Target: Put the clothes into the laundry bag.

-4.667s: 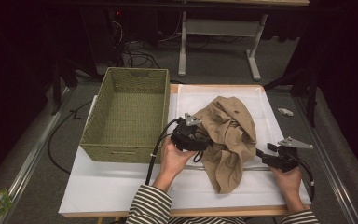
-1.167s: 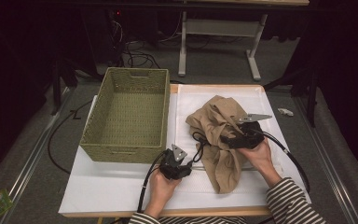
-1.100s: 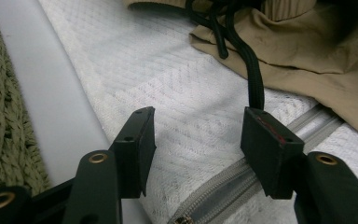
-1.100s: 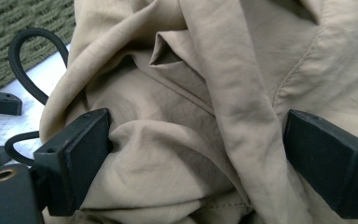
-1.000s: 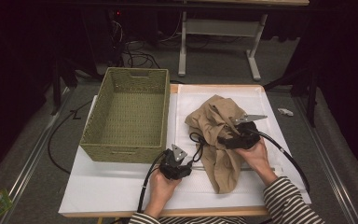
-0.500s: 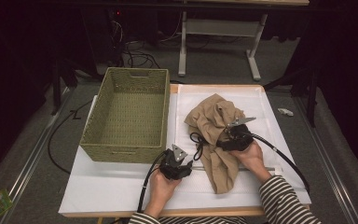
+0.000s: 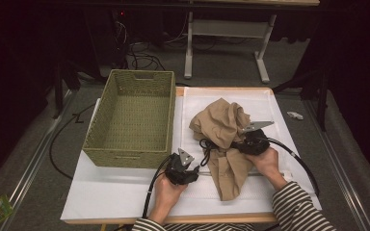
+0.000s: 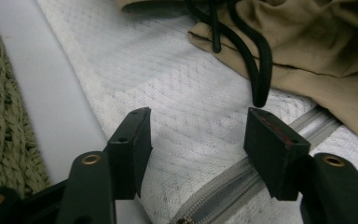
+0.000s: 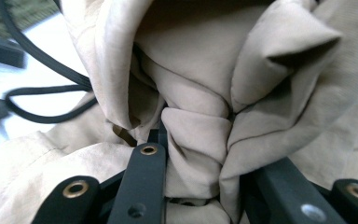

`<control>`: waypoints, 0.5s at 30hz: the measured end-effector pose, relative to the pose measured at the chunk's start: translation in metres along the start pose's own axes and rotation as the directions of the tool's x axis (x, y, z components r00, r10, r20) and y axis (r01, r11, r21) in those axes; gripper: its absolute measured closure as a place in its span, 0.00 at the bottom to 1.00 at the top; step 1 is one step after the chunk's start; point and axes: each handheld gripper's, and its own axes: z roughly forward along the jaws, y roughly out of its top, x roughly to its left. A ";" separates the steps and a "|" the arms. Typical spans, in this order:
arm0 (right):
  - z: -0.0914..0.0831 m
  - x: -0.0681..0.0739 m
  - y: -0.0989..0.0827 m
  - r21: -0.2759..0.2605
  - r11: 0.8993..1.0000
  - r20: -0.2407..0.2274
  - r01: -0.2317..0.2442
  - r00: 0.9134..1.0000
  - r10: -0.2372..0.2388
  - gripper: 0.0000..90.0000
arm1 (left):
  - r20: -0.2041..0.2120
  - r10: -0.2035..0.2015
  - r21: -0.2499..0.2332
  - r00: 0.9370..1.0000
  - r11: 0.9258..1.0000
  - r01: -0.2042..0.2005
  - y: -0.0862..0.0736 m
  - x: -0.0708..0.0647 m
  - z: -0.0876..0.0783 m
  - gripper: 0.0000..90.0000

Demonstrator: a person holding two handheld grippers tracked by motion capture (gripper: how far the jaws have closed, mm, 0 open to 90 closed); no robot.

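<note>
Tan cloth (image 7: 224,144): a crumpled heap on the white mat (image 7: 270,103), to the right of the basket.
Right gripper (image 7: 238,144): its jaws have just been closing and now pinch a thick fold of the tan cloth (image 9: 193,154) near the middle of the heap.
Left gripper (image 7: 192,166): held low over the mat, just left of the cloth. Its jaws stand apart with nothing between them (image 8: 196,144).
Black cord (image 8: 256,60): loops on the mat beside the cloth's edge.
Green woven basket (image 7: 132,159): sits at the left of the table, near the left gripper.
Zipper (image 8: 228,186): runs across the mat under the left jaws.
</note>
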 end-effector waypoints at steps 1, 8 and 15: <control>-0.004 -0.001 0.000 -0.013 1.000 -0.005 0.015 1.000 -0.015 0.84 | 0.003 0.004 0.005 1.000 1.000 -0.004 0.001 0.000 0.000 0.45; -0.043 -0.008 -0.004 -0.082 0.997 -0.022 -0.008 1.000 0.006 0.84 | 0.039 0.033 0.008 0.999 0.999 -0.033 0.006 -0.006 0.001 0.40; -0.066 -0.014 -0.013 -0.112 0.993 -0.005 -0.022 1.000 0.022 0.84 | 0.058 0.073 0.022 0.996 0.997 -0.074 0.019 -0.016 0.007 0.39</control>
